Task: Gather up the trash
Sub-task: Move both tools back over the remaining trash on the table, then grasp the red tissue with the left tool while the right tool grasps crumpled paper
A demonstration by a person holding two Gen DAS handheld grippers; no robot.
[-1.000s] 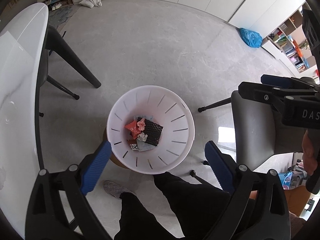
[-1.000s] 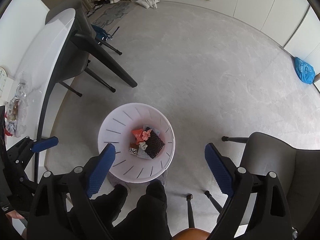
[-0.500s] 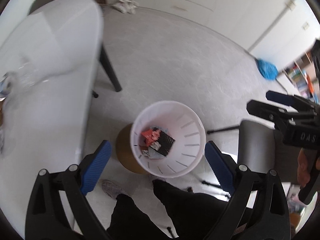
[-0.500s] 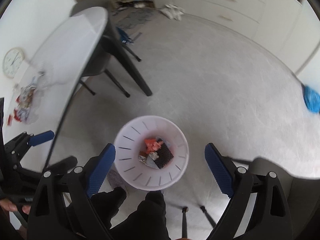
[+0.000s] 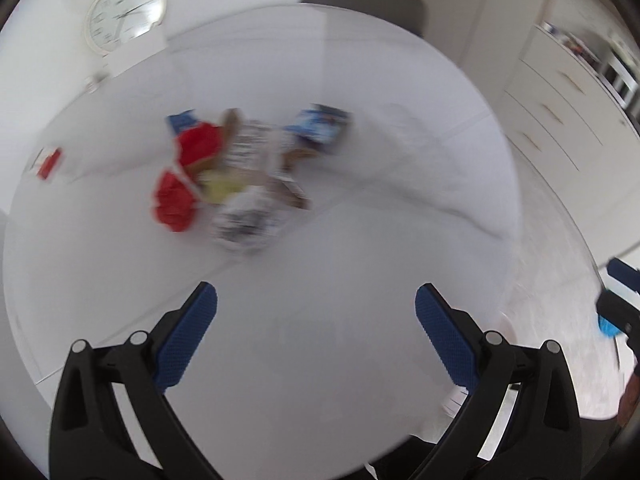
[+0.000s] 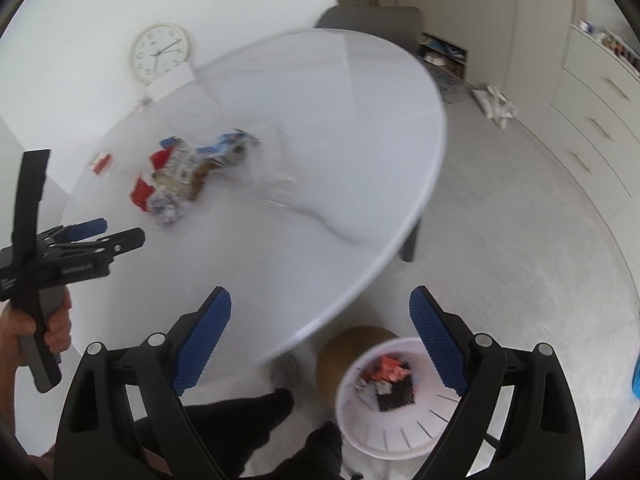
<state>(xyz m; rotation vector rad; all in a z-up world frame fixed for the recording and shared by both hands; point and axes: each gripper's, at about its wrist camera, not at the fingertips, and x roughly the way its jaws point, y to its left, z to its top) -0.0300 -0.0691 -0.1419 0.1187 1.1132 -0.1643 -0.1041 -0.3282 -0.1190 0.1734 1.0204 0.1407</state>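
A pile of crumpled wrappers (image 5: pixel 224 184), red, yellow, silver and blue, lies blurred on the round white table (image 5: pixel 380 232). My left gripper (image 5: pixel 316 320) hangs above the table's near part. Its jaws are opening and hold nothing. In the right wrist view the same pile (image 6: pixel 180 184) lies left of centre on the table (image 6: pixel 328 152). My right gripper (image 6: pixel 320 328) is open and empty over the table's edge. The white bin (image 6: pixel 404 436) stands on the floor below it, with wrappers inside. The left gripper (image 6: pixel 120 232) shows at the left, held by a hand.
A small red-and-white pack (image 6: pixel 100 162) lies apart at the table's far left. A wall clock (image 6: pixel 160 58) and a grey chair (image 6: pixel 372 20) stand behind the table. A brown round stool (image 6: pixel 352 344) sits beside the bin. The person's dark legs (image 6: pixel 256 420) are below.
Both grippers have risen and swung from over the bin on the floor up to the table. The trash pile now fills both views. Both stay empty.
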